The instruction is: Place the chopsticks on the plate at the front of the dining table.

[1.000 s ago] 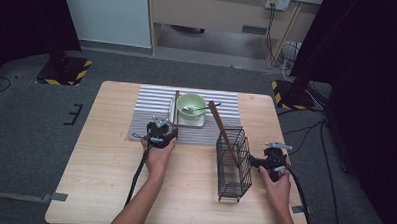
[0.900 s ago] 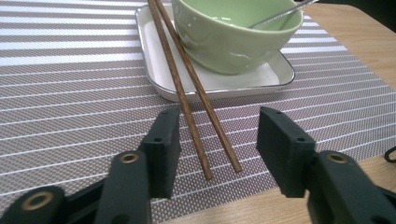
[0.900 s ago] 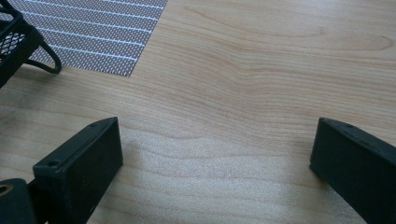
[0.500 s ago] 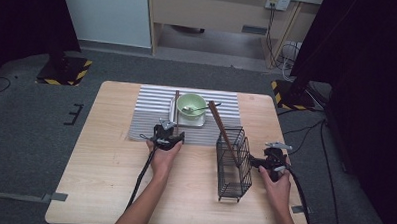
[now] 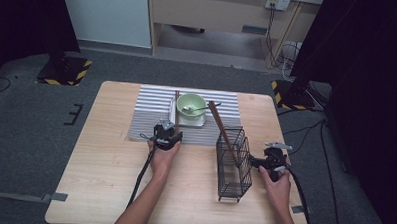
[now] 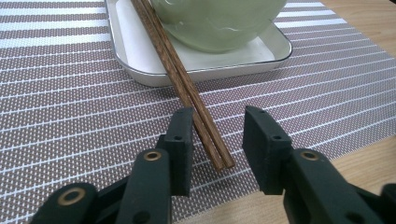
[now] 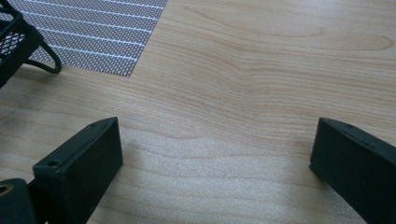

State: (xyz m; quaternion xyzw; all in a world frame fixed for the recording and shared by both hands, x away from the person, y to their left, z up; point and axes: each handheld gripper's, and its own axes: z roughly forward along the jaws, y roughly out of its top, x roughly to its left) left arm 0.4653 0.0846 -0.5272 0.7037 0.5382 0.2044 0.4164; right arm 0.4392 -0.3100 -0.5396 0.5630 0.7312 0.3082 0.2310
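Wooden chopsticks [image 5: 176, 107] lie across the white tray [image 5: 198, 123] at the table's twelve o'clock in the high view, their near tips sloping off its rim onto the striped mat [image 5: 151, 113], so they can be pinched from the front. One left gripper [image 5: 166, 136] sits at the pair's six o'clock. One right gripper [image 5: 269, 161] waits at three o'clock of the black wire basket [image 5: 233, 166], likely the utensils' destination, where one more brown stick [image 5: 219, 123] already leans. One green bowl [image 5: 191, 105] holds one spoon [image 5: 196, 108].

From the left gripper view, two chopsticks [image 6: 196, 107] run together between the jaws, close beside the left one. A clear gap remains at the right one, so nothing is clamped yet. The jaws have just been closing around the tips. Tray [image 6: 140, 65] and bowl [image 6: 215, 23] stand at twelve o'clock.

From the right gripper view, the jaws stand wide apart over bare table [image 7: 243, 93], holding nothing. One basket corner [image 7: 21, 42] and the mat's edge [image 7: 98, 37] sit at ten o'clock.
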